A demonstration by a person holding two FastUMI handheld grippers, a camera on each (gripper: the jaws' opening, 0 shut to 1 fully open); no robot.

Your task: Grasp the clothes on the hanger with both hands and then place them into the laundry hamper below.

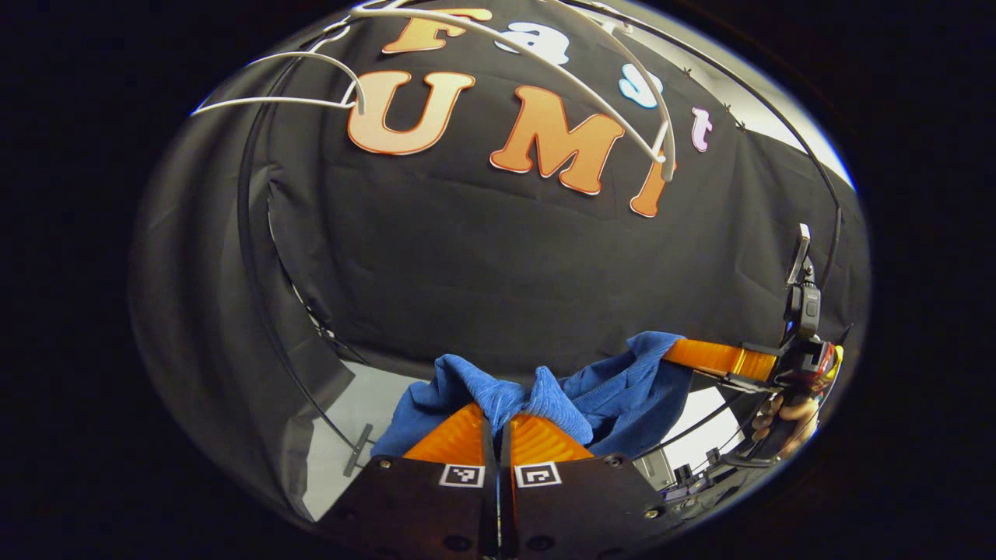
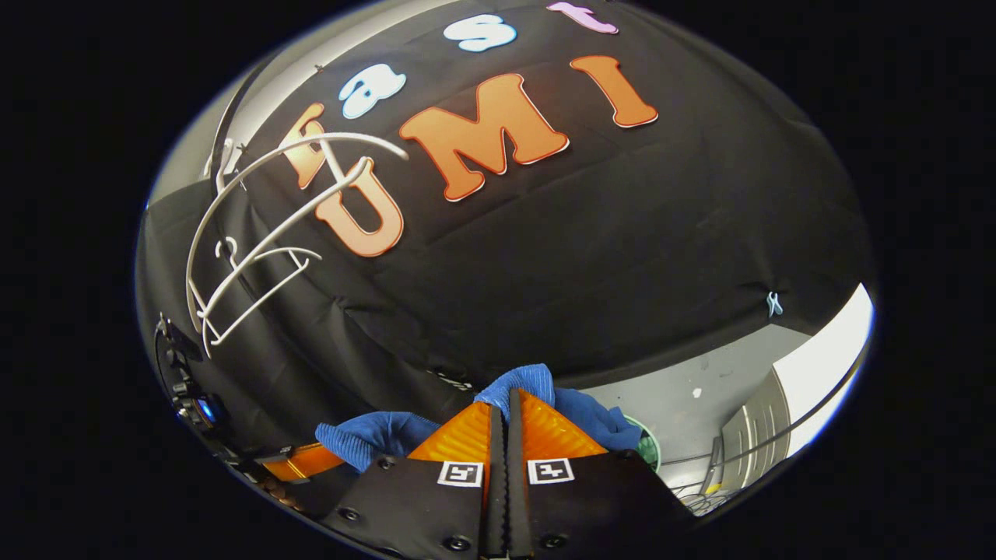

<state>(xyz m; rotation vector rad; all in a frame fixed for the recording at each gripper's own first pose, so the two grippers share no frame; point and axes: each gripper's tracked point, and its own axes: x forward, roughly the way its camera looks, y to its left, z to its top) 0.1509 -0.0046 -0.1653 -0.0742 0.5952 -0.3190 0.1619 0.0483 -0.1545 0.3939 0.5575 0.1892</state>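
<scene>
A blue knit garment (image 1: 560,393) hangs bunched between both grippers, off the hanger. My left gripper (image 1: 498,420) is shut on one fold of it at the bottom of the left gripper view. At the right of that view the other gripper (image 1: 685,354) pinches the cloth's far end, held by a hand (image 1: 786,416). In the right gripper view my right gripper (image 2: 507,398) is shut on the blue garment (image 2: 537,383), which spills to both sides. The bare white hanger (image 1: 498,54) hangs above, also the white hanger (image 2: 257,233) at upper left. The hamper's green rim (image 2: 647,447) peeks out low right.
The black cloth wall (image 1: 498,257) stands close ahead. A thin black rail (image 1: 257,272) curves down the left side. Grey floor (image 2: 700,412) and a white cabinet (image 2: 809,389) lie at lower right of the right gripper view.
</scene>
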